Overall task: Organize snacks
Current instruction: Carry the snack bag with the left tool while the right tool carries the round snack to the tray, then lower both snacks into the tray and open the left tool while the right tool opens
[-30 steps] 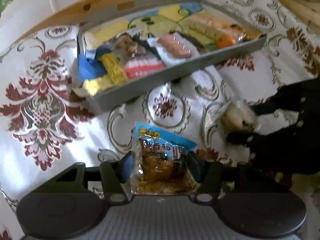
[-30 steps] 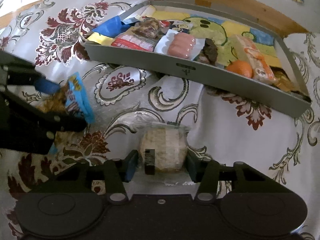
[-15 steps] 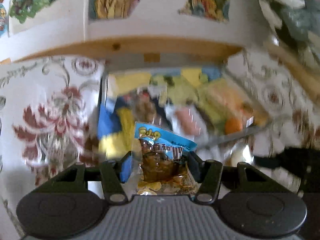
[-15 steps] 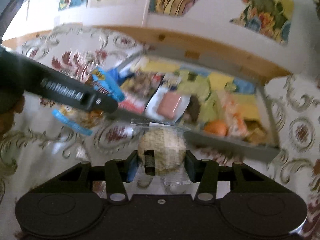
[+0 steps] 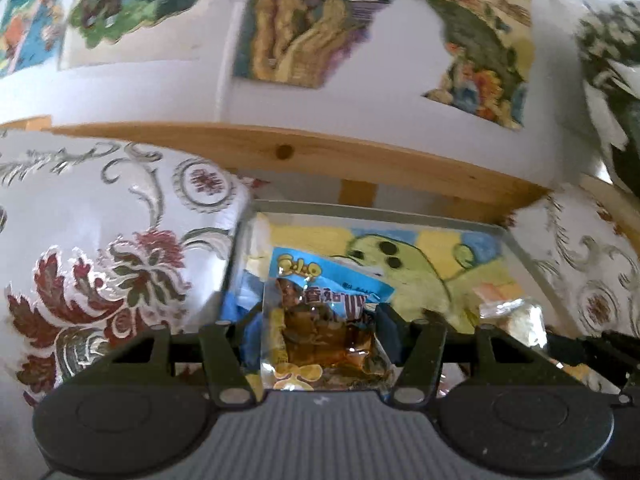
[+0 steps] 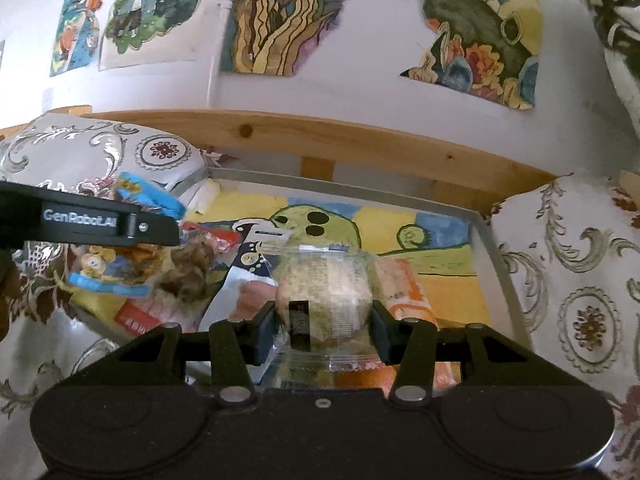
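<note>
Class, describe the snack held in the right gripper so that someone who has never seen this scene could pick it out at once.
Find the grey tray with the painted green-and-yellow floor, below the wooden rail. Over its middle, the right gripper pinches a round beige cake sealed in clear wrap. Neighbouring packets are flat and brightly printed; only this one is ball-shaped and see-through.

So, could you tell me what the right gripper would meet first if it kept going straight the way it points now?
Probably the painted floor of the grey tray, or its far wall. The right gripper, shut on the clear-wrapped round bun, points across the tray's barer far part; depth is unclear.
</note>
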A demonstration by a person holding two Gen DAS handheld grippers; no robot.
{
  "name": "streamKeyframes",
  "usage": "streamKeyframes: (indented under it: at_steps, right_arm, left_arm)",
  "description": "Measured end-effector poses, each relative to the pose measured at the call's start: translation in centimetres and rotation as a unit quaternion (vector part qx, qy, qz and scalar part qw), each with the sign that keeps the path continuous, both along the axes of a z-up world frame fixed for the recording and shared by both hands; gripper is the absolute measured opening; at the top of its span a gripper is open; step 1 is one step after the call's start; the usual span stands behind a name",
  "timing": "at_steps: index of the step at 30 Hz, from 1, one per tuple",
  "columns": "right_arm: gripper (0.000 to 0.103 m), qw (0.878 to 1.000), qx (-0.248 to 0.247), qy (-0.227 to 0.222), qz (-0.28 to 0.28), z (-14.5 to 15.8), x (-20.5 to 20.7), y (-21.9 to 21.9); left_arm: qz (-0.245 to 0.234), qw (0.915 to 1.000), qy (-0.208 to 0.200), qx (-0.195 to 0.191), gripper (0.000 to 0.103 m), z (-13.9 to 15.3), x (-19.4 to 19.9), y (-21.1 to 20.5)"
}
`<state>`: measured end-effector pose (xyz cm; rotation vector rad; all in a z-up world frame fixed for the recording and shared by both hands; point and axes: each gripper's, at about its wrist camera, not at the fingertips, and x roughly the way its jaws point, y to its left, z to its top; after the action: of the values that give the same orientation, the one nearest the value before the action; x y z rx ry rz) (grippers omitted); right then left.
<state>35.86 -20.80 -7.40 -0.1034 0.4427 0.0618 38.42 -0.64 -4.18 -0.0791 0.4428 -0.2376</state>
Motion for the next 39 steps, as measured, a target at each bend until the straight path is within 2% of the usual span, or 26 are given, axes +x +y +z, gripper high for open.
streamKeyframes:
  at_steps: [5, 9, 18, 21, 24, 34, 39]
  right_arm:
    - [0.05, 1.0, 0.004, 0.007, 0.005, -0.7, 1.6, 0.8]
    - [0.05, 1.0, 0.0, 0.021, 0.005, -1.4, 2.1, 1.3]
    - [0.051, 1.0, 0.0, 0.021, 0.003, -1.7, 2.1, 1.4]
    - [0.055, 1.0, 0.001, 0.021, 0.003, -1.7, 2.0, 1.4]
    - [0.058, 1.0, 0.002, 0.021, 0.003, -1.6, 1.8, 1.3]
    - [0.08, 1.0, 0.022, -0.003, -0.008, 0.4, 0.2, 0.2]
    - [0.088, 0.999, 0.037, -0.023, -0.02, 2.2, -1.1, -0.7]
  left_arm:
    - [0.022, 0.9997, 0.0, 0.009, 0.062, -0.7, 1.1, 0.9]
    - [0.017, 0.9998, 0.001, 0.011, 0.06, -1.1, 1.3, 0.9]
    - [0.008, 0.9999, 0.007, 0.009, 0.06, -1.7, 1.5, 0.7]
    - [0.005, 1.0, 0.005, 0.004, 0.06, -1.6, 1.3, 0.7]
    - [0.003, 1.0, 0.001, -0.002, 0.067, -1.3, 1.0, 0.6]
    - [0.016, 0.9994, -0.012, -0.027, 0.096, 0.0, -0.4, 0.8]
    - [0.022, 0.9987, -0.027, -0.037, 0.103, 1.2, -1.8, 0.8]
